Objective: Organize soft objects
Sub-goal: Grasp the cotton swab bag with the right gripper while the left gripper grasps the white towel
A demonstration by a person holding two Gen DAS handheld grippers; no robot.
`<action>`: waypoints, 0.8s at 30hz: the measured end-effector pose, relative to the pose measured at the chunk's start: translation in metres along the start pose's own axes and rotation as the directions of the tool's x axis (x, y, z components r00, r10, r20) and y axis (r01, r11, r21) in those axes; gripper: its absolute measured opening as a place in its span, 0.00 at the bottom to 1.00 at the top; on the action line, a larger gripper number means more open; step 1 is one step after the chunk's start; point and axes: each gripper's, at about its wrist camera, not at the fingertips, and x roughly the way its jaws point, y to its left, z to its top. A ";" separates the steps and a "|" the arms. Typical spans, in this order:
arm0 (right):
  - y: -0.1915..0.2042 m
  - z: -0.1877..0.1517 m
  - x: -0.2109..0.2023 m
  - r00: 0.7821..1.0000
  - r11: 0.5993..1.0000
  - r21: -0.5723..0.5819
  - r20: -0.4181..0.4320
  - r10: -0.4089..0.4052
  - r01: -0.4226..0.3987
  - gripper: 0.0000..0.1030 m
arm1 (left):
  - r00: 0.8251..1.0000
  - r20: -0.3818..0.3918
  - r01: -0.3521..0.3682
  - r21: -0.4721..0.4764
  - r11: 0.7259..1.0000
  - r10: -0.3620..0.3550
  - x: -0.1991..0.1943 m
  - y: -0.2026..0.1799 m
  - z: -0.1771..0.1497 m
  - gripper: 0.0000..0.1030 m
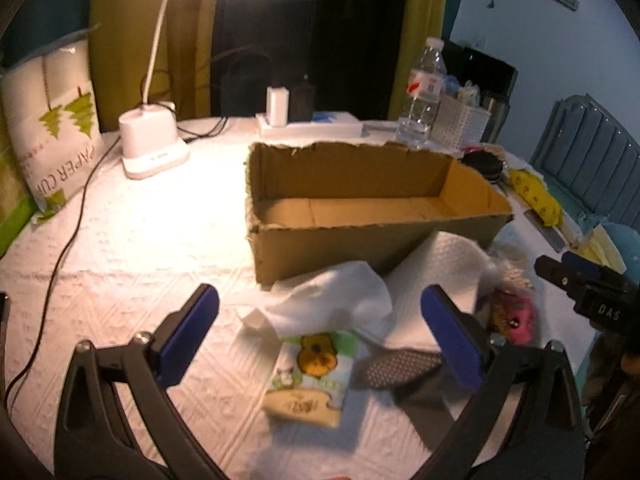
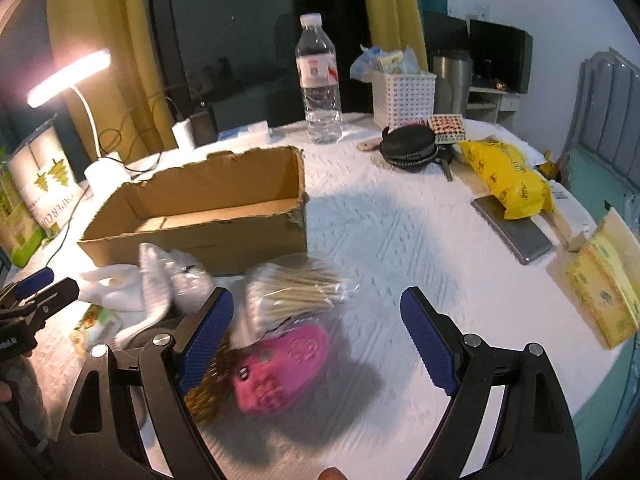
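Note:
An open, empty cardboard box [image 1: 360,216] [image 2: 208,208] stands mid-table. In front of it lies a heap of soft things: white cloth [image 1: 340,300] [image 2: 120,284], a small tissue pack with a cartoon print [image 1: 312,372], a bag of cotton swabs [image 2: 296,288] and a pink soft piece [image 2: 284,364] [image 1: 516,316]. My left gripper [image 1: 320,336] hangs open above the tissue pack and cloth, holding nothing. My right gripper [image 2: 316,336] is open over the pink piece and the swab bag, also holding nothing. Each gripper shows at the edge of the other's view.
A lit desk lamp [image 1: 154,148] with its cable stands back left beside a paper cup pack [image 1: 52,128]. A water bottle [image 2: 318,80], white basket [image 2: 402,96], black round case [image 2: 408,146], yellow packet [image 2: 506,178], phone [image 2: 512,228] and yellow box [image 2: 604,284] crowd the right side.

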 end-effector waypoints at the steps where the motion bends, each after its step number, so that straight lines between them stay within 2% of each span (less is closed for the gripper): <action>1: -0.002 0.002 0.006 1.000 1.000 -0.004 -0.008 0.000 0.000 0.86 | 1.000 -0.009 -0.001 0.001 1.000 0.001 0.005 0.000 0.001 0.98; 2: -0.004 0.004 0.011 1.000 1.000 -0.006 -0.016 0.005 -0.005 0.86 | 1.000 -0.024 0.001 -0.005 1.000 -0.001 0.012 0.001 0.003 0.97; 4: -0.007 0.006 0.020 0.999 1.000 -0.003 -0.034 0.025 -0.025 0.86 | 0.999 -0.044 0.005 -0.011 1.000 -0.006 0.020 0.001 0.004 0.90; 8: -0.013 0.009 0.041 0.996 0.998 0.026 -0.070 0.063 -0.061 0.86 | 0.995 -0.095 0.003 -0.008 1.000 -0.004 0.037 0.001 0.005 0.88; 11: -0.017 0.010 0.053 0.990 0.994 0.051 -0.096 0.103 -0.099 0.86 | 0.992 -0.125 0.003 0.002 1.000 -0.003 0.045 0.000 0.004 0.78; 13: -0.018 0.010 0.059 0.985 0.990 0.063 -0.110 0.133 -0.127 0.86 | 0.989 -0.145 0.016 0.010 1.000 -0.014 0.050 -0.003 0.004 0.66; 17: -0.016 0.010 0.069 0.970 0.978 0.099 -0.146 0.195 -0.182 0.85 | 0.986 -0.168 0.026 0.019 0.999 -0.023 0.055 -0.005 0.004 0.53; 18: -0.016 0.009 0.070 0.967 0.976 0.105 -0.148 0.205 -0.191 0.82 | 0.984 -0.176 0.030 0.020 0.999 -0.026 0.056 -0.005 0.004 0.47; 19: -0.014 0.009 0.070 0.963 0.971 0.112 -0.145 0.226 -0.211 0.70 | 0.982 -0.184 0.036 0.019 0.999 -0.032 0.057 -0.005 0.004 0.40; 20: -0.014 0.010 0.069 0.959 0.966 0.119 -0.142 0.247 -0.231 0.67 | 0.981 -0.188 0.039 0.019 0.999 -0.035 0.058 -0.005 0.004 0.35; 22: -0.010 0.010 0.066 0.959 0.968 0.101 -0.145 0.242 -0.229 0.65 | 0.981 -0.187 0.060 0.008 0.998 -0.057 0.055 -0.005 0.004 0.22; 24: -0.008 0.011 0.062 0.962 0.970 0.084 -0.138 0.237 -0.227 0.64 | 0.982 -0.175 0.069 0.012 0.998 -0.066 0.050 -0.006 0.003 0.17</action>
